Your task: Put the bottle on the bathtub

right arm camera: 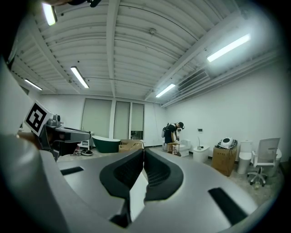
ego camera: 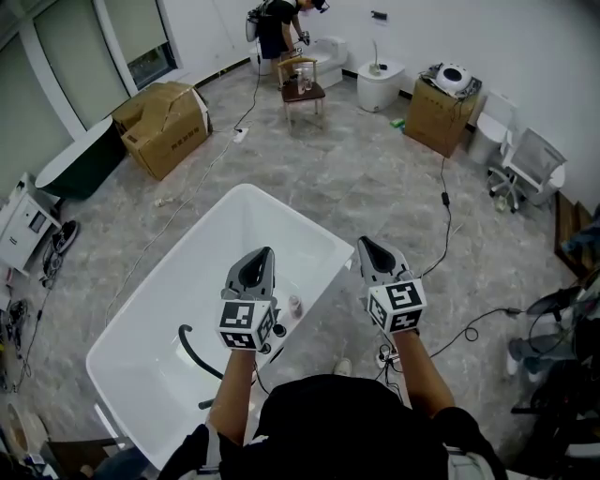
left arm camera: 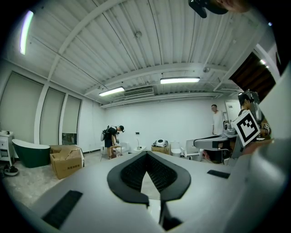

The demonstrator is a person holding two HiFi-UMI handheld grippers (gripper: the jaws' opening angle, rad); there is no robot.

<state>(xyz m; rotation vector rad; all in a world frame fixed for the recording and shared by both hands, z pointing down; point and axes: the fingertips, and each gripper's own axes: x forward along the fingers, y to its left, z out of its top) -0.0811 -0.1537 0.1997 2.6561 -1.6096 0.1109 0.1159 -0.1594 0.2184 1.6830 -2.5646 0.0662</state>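
The white bathtub (ego camera: 234,211) fills the middle of the head view, with a black hose (ego camera: 190,351) lying inside it. A small pale bottle (ego camera: 295,305) stands upright at the tub's right rim, between my two grippers and below them. My left gripper (ego camera: 265,251) hovers over the tub, its jaws shut and empty. Just past the rim's right side, my right gripper (ego camera: 364,242) is also shut with nothing in it. In both gripper views the left gripper (left arm camera: 146,154) and right gripper (right arm camera: 142,151) point level across the room, and neither bottle nor tub shows.
Cardboard boxes (ego camera: 167,127) and a dark green tub (ego camera: 80,159) stand at the left. A person (ego camera: 277,28) works by a chair (ego camera: 302,89) at the far wall, near toilets (ego camera: 380,84), another box (ego camera: 442,117) and office chairs (ego camera: 530,164). Cables (ego camera: 445,234) run along the floor at the right.
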